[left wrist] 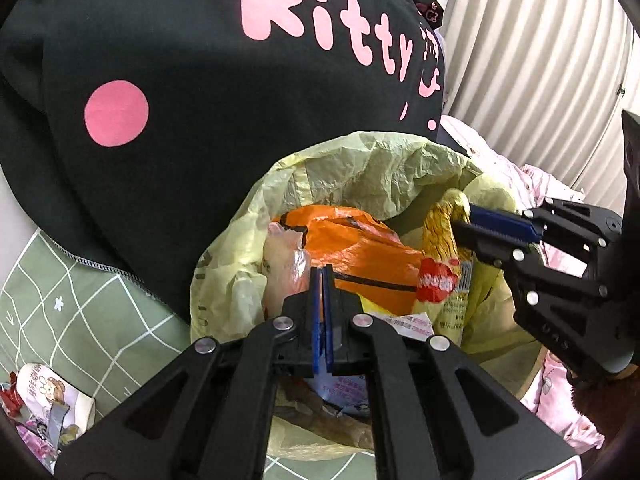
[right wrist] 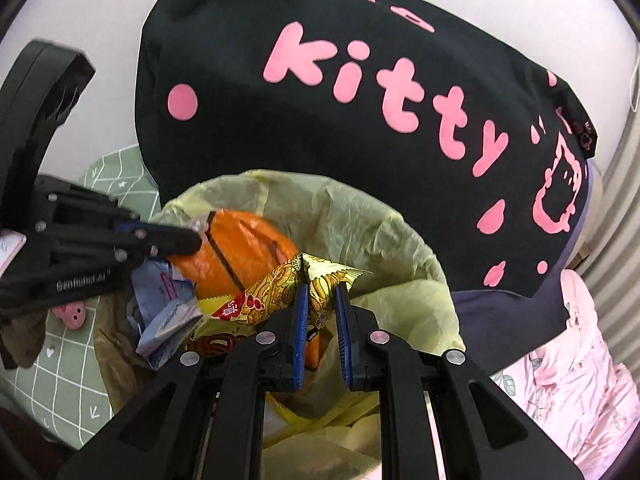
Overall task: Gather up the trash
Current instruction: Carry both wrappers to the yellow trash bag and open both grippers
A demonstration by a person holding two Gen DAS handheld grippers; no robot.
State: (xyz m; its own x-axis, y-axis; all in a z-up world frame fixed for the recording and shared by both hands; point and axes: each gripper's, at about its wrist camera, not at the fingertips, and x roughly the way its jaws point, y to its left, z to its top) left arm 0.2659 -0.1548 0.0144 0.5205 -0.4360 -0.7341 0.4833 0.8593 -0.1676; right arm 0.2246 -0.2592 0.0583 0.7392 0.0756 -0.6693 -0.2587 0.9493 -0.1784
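A pale yellow trash bag (left wrist: 360, 168) stands open on the bed, holding an orange bag (left wrist: 360, 248) and other wrappers. It also shows in the right wrist view (right wrist: 360, 216). My right gripper (right wrist: 323, 292) is shut on a gold noodle wrapper (right wrist: 280, 284) and holds it over the bag's mouth; in the left wrist view the right gripper (left wrist: 464, 220) pinches that wrapper (left wrist: 440, 240). My left gripper (left wrist: 322, 276) is shut with nothing visible between its blue pads, low over the bag's near rim. It also shows in the right wrist view (right wrist: 196, 240), beside the orange bag (right wrist: 236, 248).
A black garment with pink "kitty" lettering (left wrist: 200, 100) lies behind the bag. A green checked sheet (left wrist: 80, 320) carries more wrappers (left wrist: 44, 404) at the lower left. Pink clothing (right wrist: 560, 392) lies to the right. A ribbed white wall (left wrist: 520, 60) stands behind.
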